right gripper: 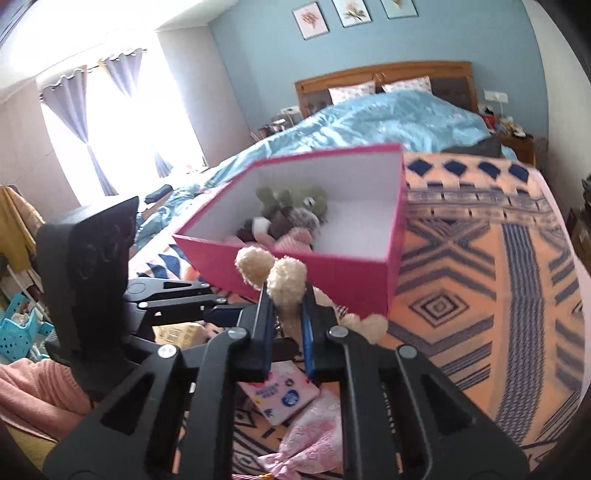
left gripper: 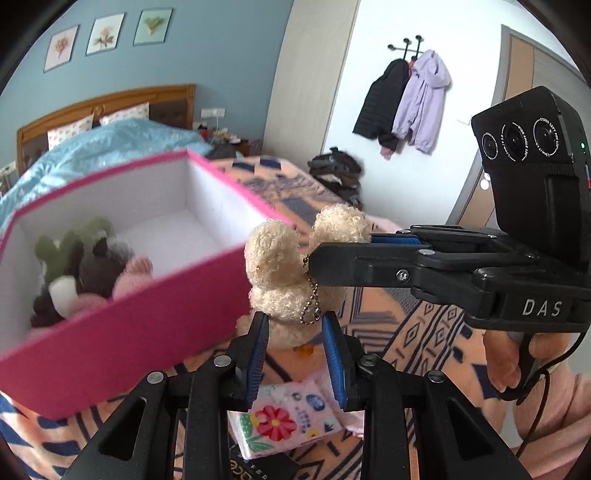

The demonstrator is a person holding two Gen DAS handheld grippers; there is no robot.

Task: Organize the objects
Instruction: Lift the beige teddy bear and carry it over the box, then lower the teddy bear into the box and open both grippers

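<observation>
left wrist view: left gripper [left gripper: 295, 332] clamped on cream plush toy's [left gripper: 284, 273] body, just right of pink box [left gripper: 122, 325]. right wrist view: right gripper [right gripper: 287, 314] pinching its ear [right gripper: 286, 280], just before box. step: carrying; next, lift over rim, release.

walls: blue behind the wooden headboard [right gripper: 384, 79], three framed botanical prints [left gripper: 107, 35] above; white side wall
bed: light blue quilt [right gripper: 388, 118], two floral pillows [right gripper: 380, 88], orange-and-navy patterned blanket [right gripper: 480, 266] in front
window: left in right view, grey curtains [right gripper: 110, 122] tied back, daylight blown out
coat hooks [left gripper: 406, 46]: black and lilac jackets hanging
door: wooden, far right
</observation>
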